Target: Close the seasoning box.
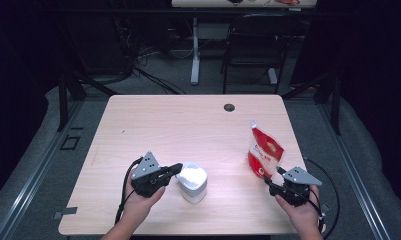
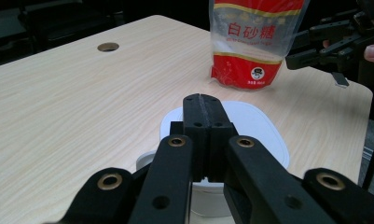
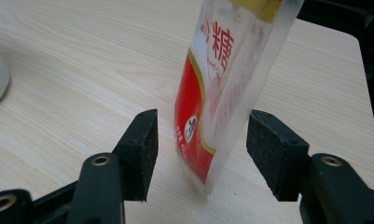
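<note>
A white lidded container [image 1: 193,182] stands on the wooden table [image 1: 188,125] near its front. My left gripper [image 1: 177,168] is shut with nothing between its jaws, and its tips lie over the container's lid [image 2: 257,128] from the left. In the left gripper view the left gripper [image 2: 203,100] shows both jaws pressed flat together. A red and clear bag of sugar [image 1: 263,150] stands upright at the right. My right gripper [image 3: 201,133] is open, one pad on each side of the sugar bag's [image 3: 222,70] lower corner, with gaps on both sides.
A round cable hole [image 1: 229,107] sits near the table's far edge. Beyond the table stand a black chair [image 1: 253,45] and a white desk leg [image 1: 194,55]. The right gripper [image 2: 331,42] shows beside the bag in the left gripper view.
</note>
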A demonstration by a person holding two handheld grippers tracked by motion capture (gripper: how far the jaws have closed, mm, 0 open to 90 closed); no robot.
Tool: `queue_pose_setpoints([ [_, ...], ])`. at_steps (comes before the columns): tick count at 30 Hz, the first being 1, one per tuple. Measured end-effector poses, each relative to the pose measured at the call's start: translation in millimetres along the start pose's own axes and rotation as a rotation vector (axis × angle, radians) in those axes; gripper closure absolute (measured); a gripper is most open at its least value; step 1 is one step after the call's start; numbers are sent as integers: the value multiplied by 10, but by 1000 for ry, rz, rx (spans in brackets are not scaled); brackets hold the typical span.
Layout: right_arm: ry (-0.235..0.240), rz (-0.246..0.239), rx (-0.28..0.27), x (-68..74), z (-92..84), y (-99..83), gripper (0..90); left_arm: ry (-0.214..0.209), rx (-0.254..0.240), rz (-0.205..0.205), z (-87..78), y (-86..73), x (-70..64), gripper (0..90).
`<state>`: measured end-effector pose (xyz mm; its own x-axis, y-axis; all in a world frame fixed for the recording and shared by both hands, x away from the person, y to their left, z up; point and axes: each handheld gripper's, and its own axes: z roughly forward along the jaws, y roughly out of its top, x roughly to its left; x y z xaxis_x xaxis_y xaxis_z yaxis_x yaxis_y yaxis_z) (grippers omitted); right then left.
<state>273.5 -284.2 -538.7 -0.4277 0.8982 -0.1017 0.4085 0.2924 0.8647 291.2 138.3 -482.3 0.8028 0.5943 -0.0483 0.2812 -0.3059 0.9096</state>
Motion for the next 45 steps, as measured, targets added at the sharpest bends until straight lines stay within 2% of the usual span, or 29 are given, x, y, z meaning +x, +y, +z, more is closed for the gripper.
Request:
queue_pose_setpoints([
  [13, -5, 0, -1, -3, -14, 0, 441, 21, -11, -17, -72, -4, 60, 900],
  [16, -21, 7, -24, 18, -44, 14, 440, 25, -14, -28, -85, -14, 82, 883],
  [19, -27, 9, -20, 44, -51, 29, 437, 29, -24, -32, -107, -13, 105, 862],
  [21, -33, -7, -10, 73, -61, 38, 436, 32, -27, -35, -117, -18, 115, 839],
  [26, -41, -36, -3, 176, -179, -16, 430, 40, -40, -48, -153, -40, 161, 780],
  [32, -35, -54, -26, 274, -350, -43, 430, 62, -44, -57, -178, -56, 195, 719],
  [36, -23, -70, -57, 363, -426, 7, 433, 70, -31, -62, -176, -93, 214, 680],
  [40, 29, -94, -89, 513, -408, 96, 433, 65, -8, -66, -167, -146, 228, 673],
  [45, 83, -154, -69, 695, -313, 182, 432, 67, 12, -47, -148, -179, 204, 686],
])
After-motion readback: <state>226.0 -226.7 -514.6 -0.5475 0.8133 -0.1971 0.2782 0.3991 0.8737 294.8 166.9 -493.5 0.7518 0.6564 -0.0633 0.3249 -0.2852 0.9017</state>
